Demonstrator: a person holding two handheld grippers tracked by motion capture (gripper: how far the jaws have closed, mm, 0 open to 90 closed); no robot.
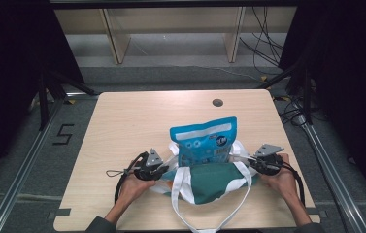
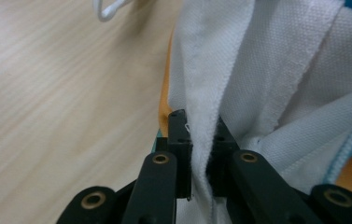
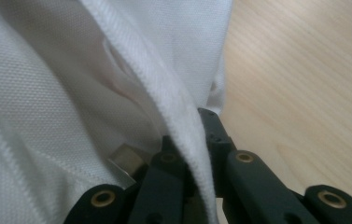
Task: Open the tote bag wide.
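Seen from above, a pale wooden surface carries a green-and-white tote bag lying near the person's edge, with a blue snack pouch standing partly inside its mouth, top tilted away from the person. At left, the left tongs are clamped on the bag's white rim at its left end; in the left gripper view the jaws stand narrow, the fingertips pressing a fold of white fabric from both sides, with bare wood to the left and an orange patch of the bag behind. The left hand lies low, forearm entering from the bottom edge and angled inward. At centre, the bag's long axis runs left to right between the two tongs, and a loose white strap loops toward the person's edge. At right, the right tongs grip the opposite end of the rim; the right gripper view shows narrow jaws closed on a stitched white hem, wood to the right. The right hand mirrors the left, low and angled inward. Both hands are equally near the bag, each at one end of the mouth, so any spreading or lifting of the opening around the pouch would likely depend on this symmetric, end-to-end hold.
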